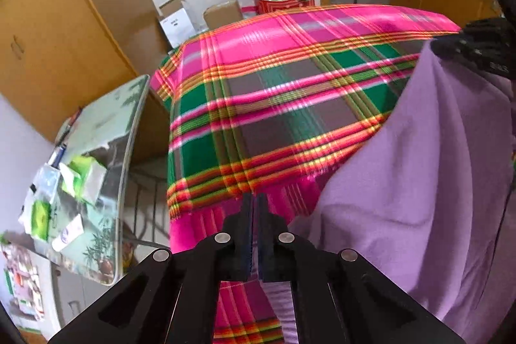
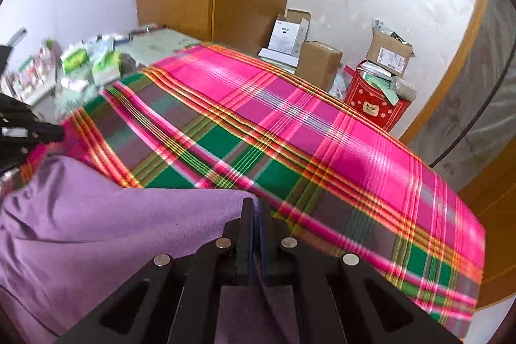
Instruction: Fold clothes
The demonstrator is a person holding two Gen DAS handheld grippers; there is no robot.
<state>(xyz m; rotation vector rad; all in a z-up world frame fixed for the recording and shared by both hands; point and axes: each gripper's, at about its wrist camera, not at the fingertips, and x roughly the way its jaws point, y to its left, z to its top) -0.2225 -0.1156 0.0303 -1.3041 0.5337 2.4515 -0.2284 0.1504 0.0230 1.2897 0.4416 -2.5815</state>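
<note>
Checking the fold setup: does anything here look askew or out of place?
Nothing looks damaged or spilled. The purple garment is bunched and draped, not flat, on the plaid blanket. Both the left gripper and right gripper pinch its fabric.

right hand-held gripper pinching purple garment, plaid blanket

- The red box by the far wall carries a small gold panel with two characters on its front, too blurred to read.
- The white carton has a dark mark on its face, not legible.
- The brown cardboard box on top of the red one bears a white shipping label; its print is too small to read.
</note>
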